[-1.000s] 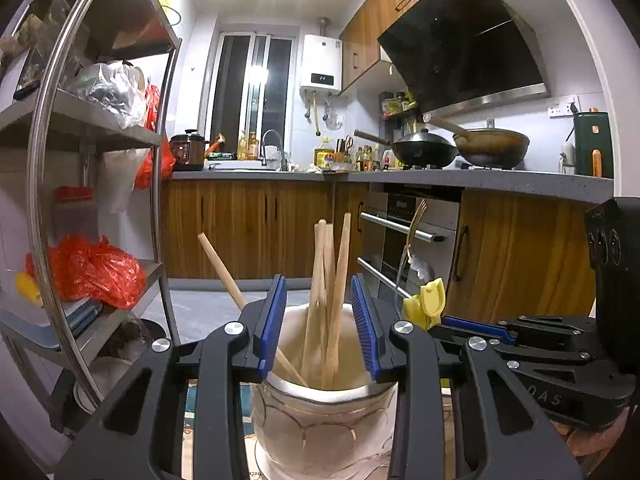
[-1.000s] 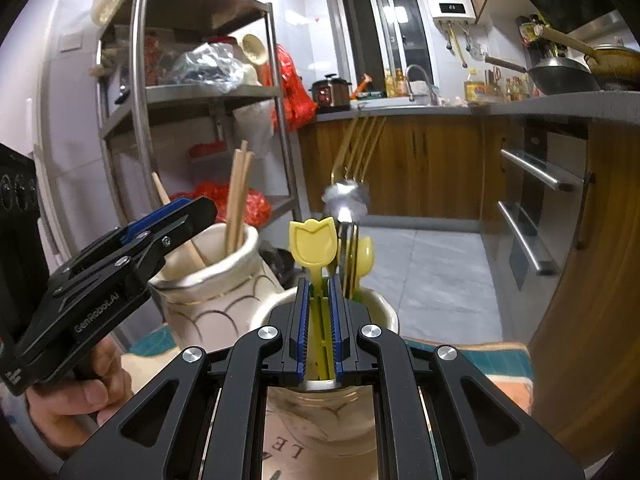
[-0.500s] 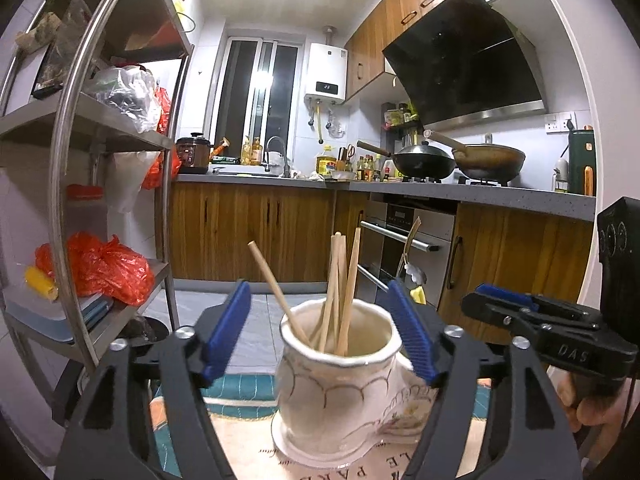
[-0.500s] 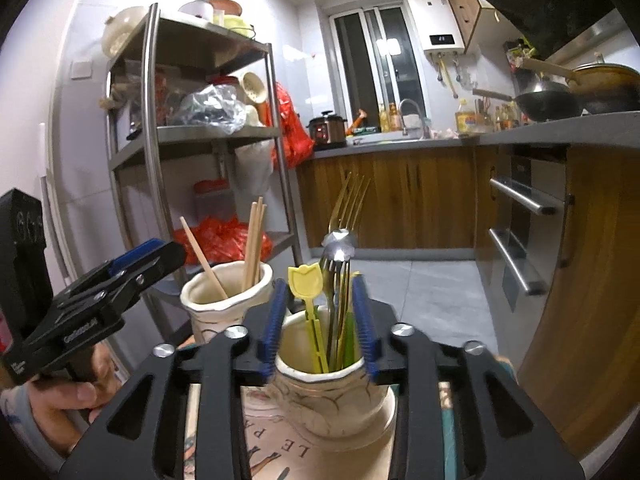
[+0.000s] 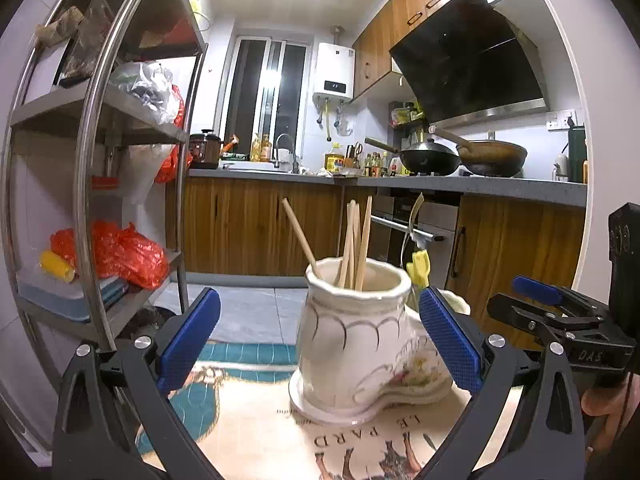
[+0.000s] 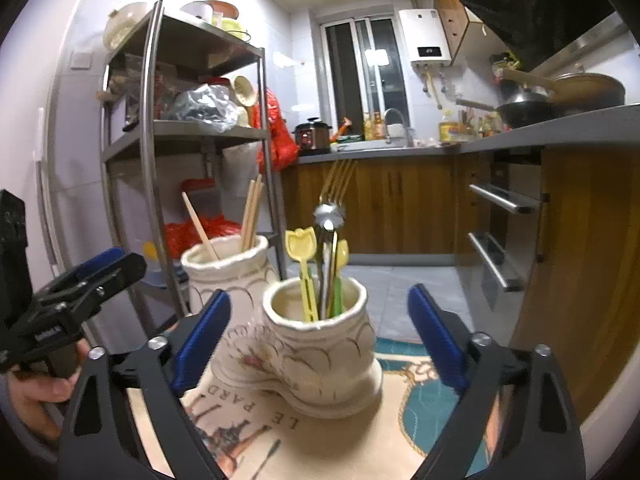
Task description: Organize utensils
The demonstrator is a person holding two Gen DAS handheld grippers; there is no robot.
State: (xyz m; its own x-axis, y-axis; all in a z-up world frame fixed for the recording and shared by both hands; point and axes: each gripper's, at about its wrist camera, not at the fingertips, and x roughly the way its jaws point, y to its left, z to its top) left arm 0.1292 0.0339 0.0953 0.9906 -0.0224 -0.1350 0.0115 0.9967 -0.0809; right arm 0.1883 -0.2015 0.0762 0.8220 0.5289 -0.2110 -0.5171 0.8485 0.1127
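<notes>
Before the two-pot holder [image 5: 352, 344], both grippers near level, left gripper [image 5: 320, 340] and right gripper [image 6: 320, 340] fingers opening, nothing gripped

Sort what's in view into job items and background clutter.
Job: chopsticks; chopstick jar; yellow spoon; fork; cutlery jar.
Clutter: woks; red bags; rice cooker; shelf rack.

- "LE PARD" (seen upside down) is printed on the mat [image 5: 360, 432] covering the surface.
- "DAS" stands on the right tool [image 5: 588, 356] (white letters on black).
</notes>
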